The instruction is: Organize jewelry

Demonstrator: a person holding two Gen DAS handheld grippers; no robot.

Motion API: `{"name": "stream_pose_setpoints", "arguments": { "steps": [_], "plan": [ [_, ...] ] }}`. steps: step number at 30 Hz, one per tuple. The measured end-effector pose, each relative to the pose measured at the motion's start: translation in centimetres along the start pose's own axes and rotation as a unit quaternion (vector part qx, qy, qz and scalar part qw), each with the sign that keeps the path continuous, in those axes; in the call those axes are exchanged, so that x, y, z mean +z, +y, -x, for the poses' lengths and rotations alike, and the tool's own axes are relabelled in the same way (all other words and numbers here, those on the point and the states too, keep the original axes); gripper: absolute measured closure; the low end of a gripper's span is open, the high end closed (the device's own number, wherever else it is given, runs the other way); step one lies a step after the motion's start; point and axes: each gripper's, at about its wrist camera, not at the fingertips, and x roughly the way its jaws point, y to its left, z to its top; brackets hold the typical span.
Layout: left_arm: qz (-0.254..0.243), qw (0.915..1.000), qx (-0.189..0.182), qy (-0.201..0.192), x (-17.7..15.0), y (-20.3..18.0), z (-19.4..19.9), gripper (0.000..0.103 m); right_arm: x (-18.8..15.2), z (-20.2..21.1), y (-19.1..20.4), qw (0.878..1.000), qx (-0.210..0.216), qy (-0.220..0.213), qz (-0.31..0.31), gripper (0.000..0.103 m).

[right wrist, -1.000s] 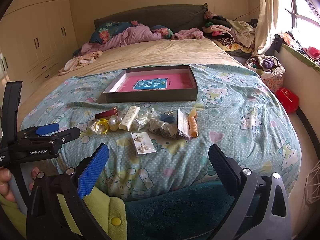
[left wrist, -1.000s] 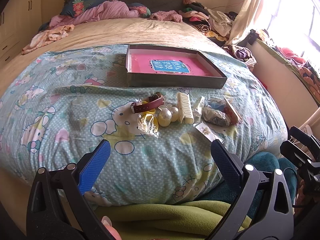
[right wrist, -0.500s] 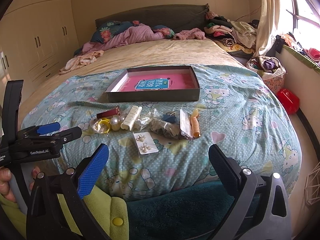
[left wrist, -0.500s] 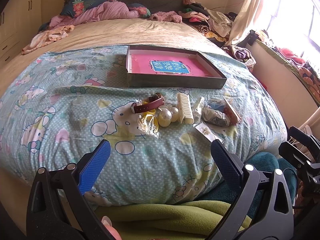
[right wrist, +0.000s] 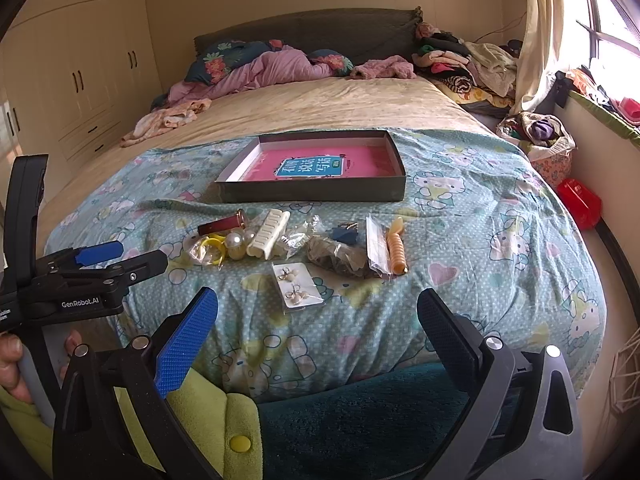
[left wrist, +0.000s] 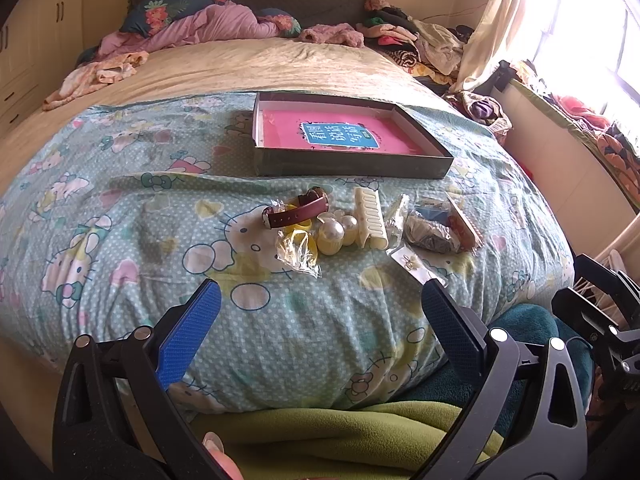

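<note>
1. Right wrist view: the jewelry lies in a row across the bed [right wrist: 500, 208], just in front of the open box [right wrist: 316, 194], ahead of both grippers.
2. Nearest the right gripper [right wrist: 318, 326] is the earring card [right wrist: 298, 288], its long axis running away from the jaws.
3. The left gripper [left wrist: 320, 316] is nearer the watch [left wrist: 296, 212] and pearls [left wrist: 336, 232].
4. Both pairs of jaws are spread wide, holding and touching nothing.

Home bedroom, bed [right wrist: 328, 108], wardrobe [right wrist: 80, 72], curtained window [right wrist: 600, 32]

Rumpled pink bedding [right wrist: 264, 70], clothes heap [right wrist: 464, 62], cream wardrobe [right wrist: 76, 72]
</note>
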Motion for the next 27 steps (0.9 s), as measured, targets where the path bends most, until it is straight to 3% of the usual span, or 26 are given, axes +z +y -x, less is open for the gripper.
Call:
{"name": "stream_pose_setpoints", "arguments": {
  "steps": [16,27],
  "plan": [
    [-0.001,1.0000,0.008,0.003,0.3,0.8,-0.5,0.009,0.2,-0.9,0.6,1.000,0.020,0.004,0.004,0.004],
    [0.021,0.9994,0.027,0.009,1.2,3.4,-1.7,0.009,1.6,-1.7,0.4,1.000,0.021,0.001,0.005,0.004]
  ]
}}
